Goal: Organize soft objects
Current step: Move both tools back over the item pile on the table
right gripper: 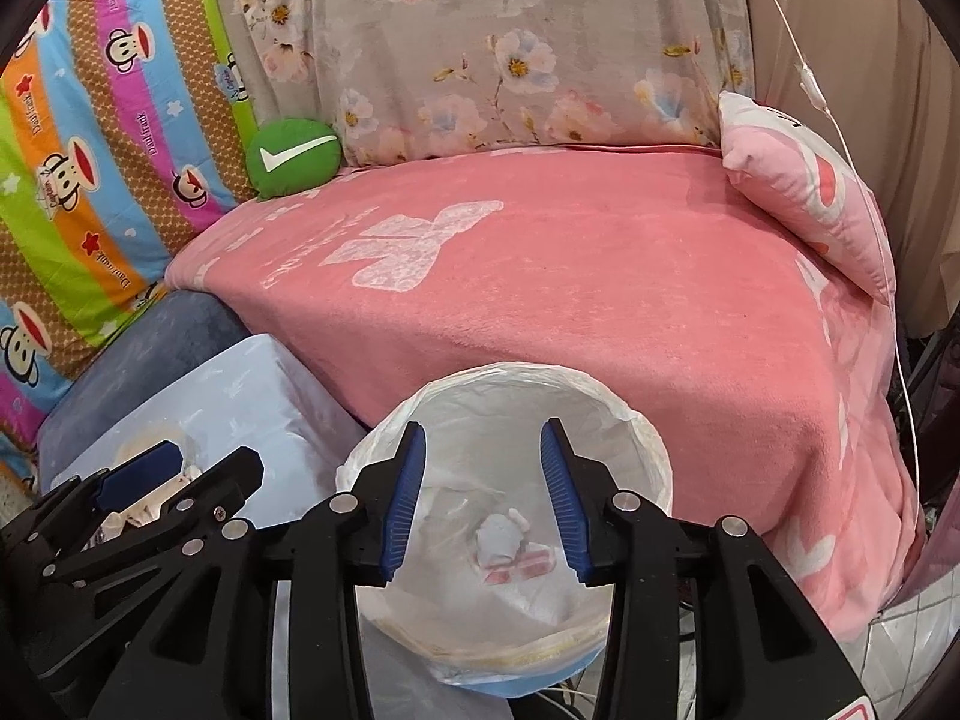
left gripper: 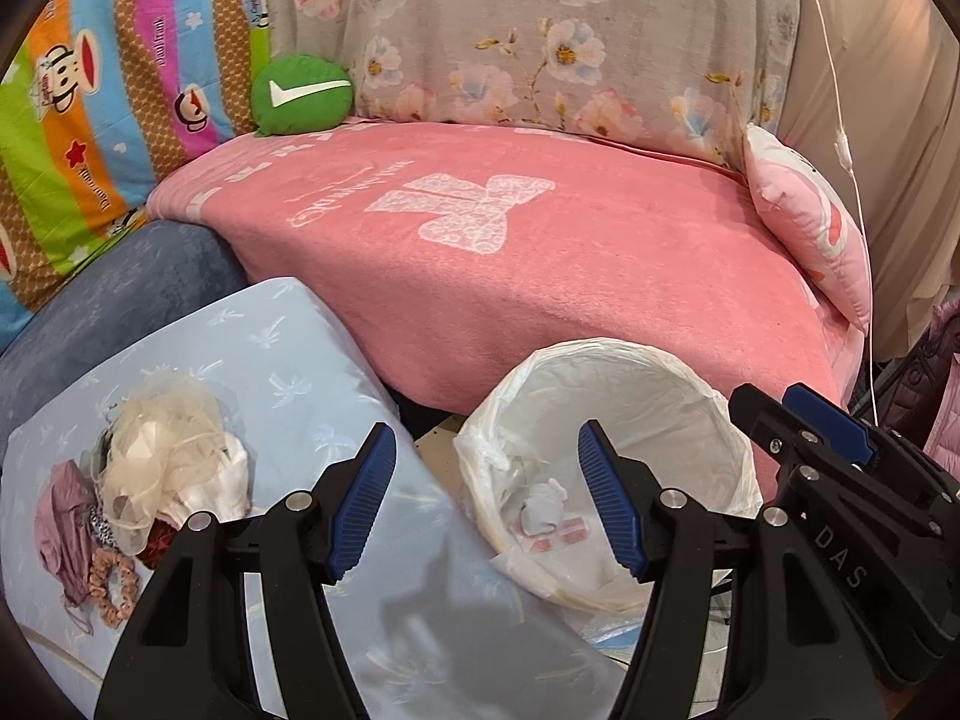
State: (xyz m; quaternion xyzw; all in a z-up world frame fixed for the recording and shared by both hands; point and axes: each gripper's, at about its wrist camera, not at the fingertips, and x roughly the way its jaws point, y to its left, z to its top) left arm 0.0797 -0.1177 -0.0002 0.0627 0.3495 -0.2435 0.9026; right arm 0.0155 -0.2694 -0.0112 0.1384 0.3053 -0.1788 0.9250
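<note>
"DAS" on right claw point(left gripper: 840, 426); white check mark on green cushion point(left gripper: 302, 95).

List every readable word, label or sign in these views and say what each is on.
"DAS": on the black body of the right gripper, seen from the left wrist.
"Paul frank": repeated on the striped monkey-print fabric.
White check mark, a sign only: on the round green cushion.
White script on the pink blanket: upside down, unreadable.
</note>
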